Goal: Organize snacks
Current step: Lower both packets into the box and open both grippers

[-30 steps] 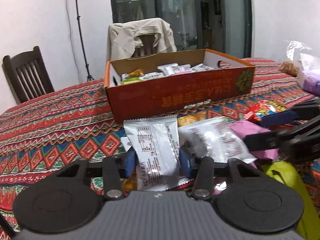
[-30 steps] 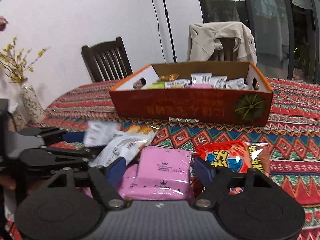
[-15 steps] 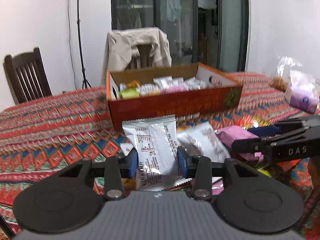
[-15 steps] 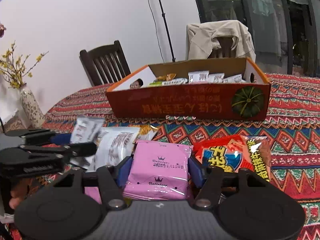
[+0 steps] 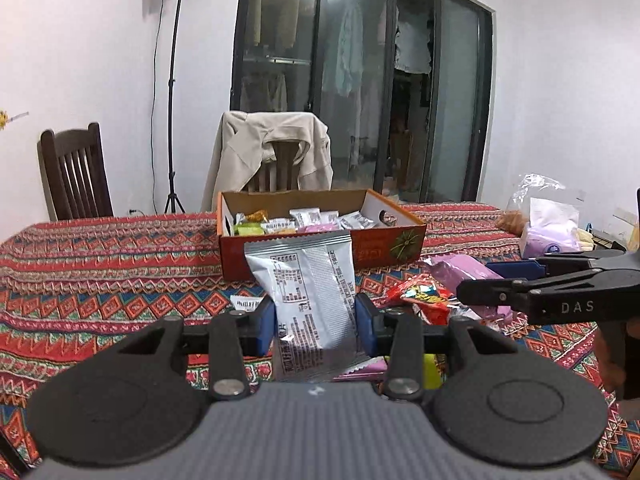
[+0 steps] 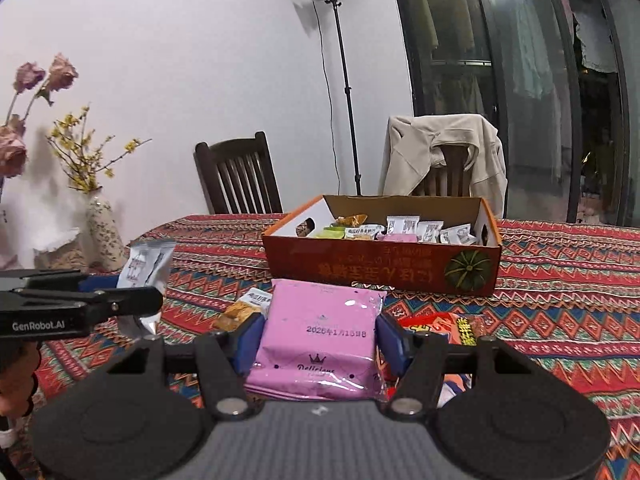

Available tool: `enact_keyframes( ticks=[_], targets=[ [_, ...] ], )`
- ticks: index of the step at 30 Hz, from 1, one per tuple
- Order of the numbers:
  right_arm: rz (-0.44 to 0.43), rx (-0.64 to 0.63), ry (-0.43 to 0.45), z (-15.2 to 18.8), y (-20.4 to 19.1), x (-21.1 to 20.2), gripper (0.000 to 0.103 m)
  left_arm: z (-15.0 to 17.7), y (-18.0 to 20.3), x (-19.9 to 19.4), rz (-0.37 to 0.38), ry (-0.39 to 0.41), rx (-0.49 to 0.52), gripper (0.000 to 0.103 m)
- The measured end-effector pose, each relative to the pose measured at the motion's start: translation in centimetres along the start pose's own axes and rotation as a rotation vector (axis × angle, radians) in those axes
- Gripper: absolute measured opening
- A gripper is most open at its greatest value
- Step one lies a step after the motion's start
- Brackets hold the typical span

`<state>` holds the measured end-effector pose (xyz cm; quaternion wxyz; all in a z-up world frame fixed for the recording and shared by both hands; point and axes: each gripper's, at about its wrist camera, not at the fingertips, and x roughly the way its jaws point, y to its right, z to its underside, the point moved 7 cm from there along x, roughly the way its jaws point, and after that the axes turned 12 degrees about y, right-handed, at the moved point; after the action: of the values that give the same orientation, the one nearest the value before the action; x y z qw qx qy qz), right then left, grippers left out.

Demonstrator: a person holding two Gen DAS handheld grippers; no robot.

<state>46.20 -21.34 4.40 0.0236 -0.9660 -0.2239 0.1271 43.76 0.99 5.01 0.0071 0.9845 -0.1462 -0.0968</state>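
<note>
Your left claw (image 5: 316, 330) pinches a silver packet (image 5: 308, 296) by its lower part, blue pads pressed on both sides, so it stands upright, low in the centre of the left view. Your right claw (image 6: 318, 344) has just closed on a pink packet (image 6: 320, 334), clamped across its width. Both seem held this way so they can go over the wall of the orange box (image 6: 384, 268), which sits on the patterned table (image 6: 560, 280) in mid-frame, already holding several snacks. More snacks lie loose on the cloth, among them a red bag (image 5: 420, 294) at centre right. Readable writing: a date stamp and "Delicious" on the pink packet, "DAS" and "GenRobot.AI" on the tools; the box lettering appears upside down.
</note>
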Motion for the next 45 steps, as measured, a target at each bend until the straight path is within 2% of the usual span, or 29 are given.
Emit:
enact_keyframes(
  ticks=[6,10,13,17,21,23,28,31,34,39,41,45],
  targets=[
    [0.008,0.006,0.013,-0.3,0.4,-1.4,0.060,-0.7,0.7,0.3,0.023,0.008,-0.010,0.041],
    [0.007,0.005,0.019,-1.1,1.2,-1.5,0.061,-2.4,0.6,2.2,0.057,0.005,0.002,0.041],
    [-0.001,-0.012,0.036,-3.2,2.3,-0.6,0.061,-5.0,0.0,5.8,0.077,-0.014,-0.005,0.041],
    [0.001,-0.014,0.051,-7.3,5.3,2.8,0.061,-8.0,-0.9,12.3,0.097,-0.051,-0.020,0.041],
    [-0.018,0.079,-0.005,-10.2,9.5,9.2,0.061,-9.2,-2.0,20.0,0.084,-0.122,-0.056,0.041],
    [0.014,0.083,-0.050,-10.7,11.4,13.3,0.061,-8.8,-2.5,23.6,0.074,-0.170,-0.076,0.041],
    [0.142,-0.025,-0.191,-8.8,15.3,23.0,0.061,-7.2,-2.5,31.8,0.056,-0.265,-0.107,0.041],
    [0.225,-0.131,-0.265,-6.6,16.9,27.1,0.061,-6.1,-2.0,34.8,0.067,-0.296,-0.132,0.041],
    [0.255,-0.196,-0.313,-4.7,17.5,29.8,0.061,-5.2,-0.8,37.6,0.081,-0.321,-0.154,0.041],
    [0.263,-0.291,-0.329,-2.9,17.5,32.0,0.063,-3.8,1.1,41.5,0.085,-0.362,-0.152,0.041],
    [0.258,-0.293,-0.319,-2.8,17.3,31.7,0.064,-2.9,1.5,42.8,0.078,-0.388,-0.158,0.041],
    [0.241,-0.281,-0.274,-4.0,16.9,29.2,0.075,-2.2,2.0,43.7,0.058,-0.404,-0.175,0.042]
  ],
)
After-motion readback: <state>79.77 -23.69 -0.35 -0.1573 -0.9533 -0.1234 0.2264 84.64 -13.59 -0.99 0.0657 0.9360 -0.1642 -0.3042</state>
